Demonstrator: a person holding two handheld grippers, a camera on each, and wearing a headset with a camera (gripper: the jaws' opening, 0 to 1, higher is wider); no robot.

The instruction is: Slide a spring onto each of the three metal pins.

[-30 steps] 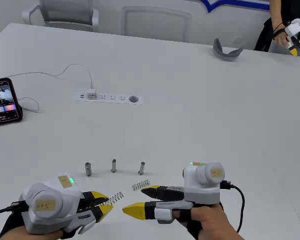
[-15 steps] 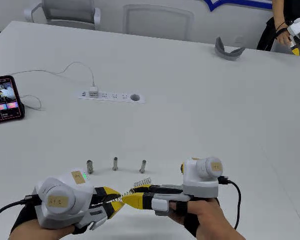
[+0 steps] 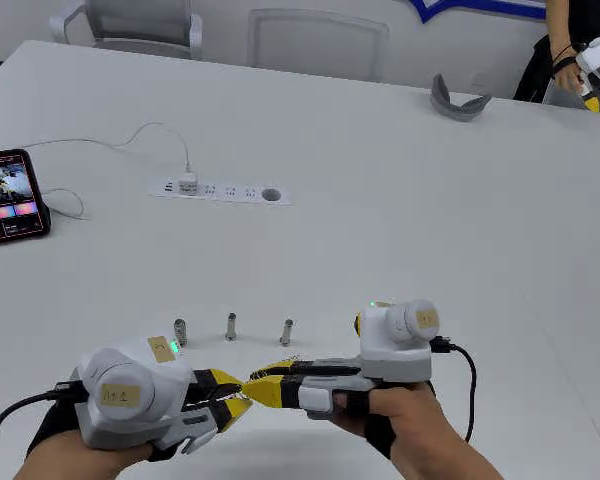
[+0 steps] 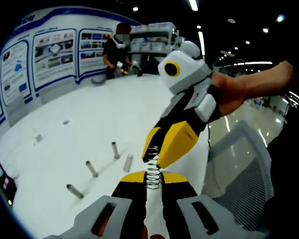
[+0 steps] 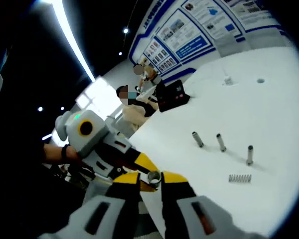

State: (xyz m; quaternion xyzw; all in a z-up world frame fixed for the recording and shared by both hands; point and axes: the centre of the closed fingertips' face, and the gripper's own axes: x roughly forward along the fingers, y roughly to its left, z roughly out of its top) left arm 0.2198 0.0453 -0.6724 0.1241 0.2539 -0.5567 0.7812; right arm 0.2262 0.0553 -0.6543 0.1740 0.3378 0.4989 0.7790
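Together the left gripper (image 4: pixel 153 180) and right gripper (image 5: pixel 154 180) clench one spring (image 4: pixel 152 167); jaws tip-to-tip.

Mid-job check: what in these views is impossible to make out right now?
Head view: the spring, clamped between the left gripper and the right gripper, is mostly covered by their fingers.
Head view: the leftmost pin is too small to tell whether it already carries a spring.
Right gripper view: its fingers hide all but the spring's end.
Head view: the tablet screen is too small to read.

Head view above, closer views share pins (image 3: pixel 230 327)
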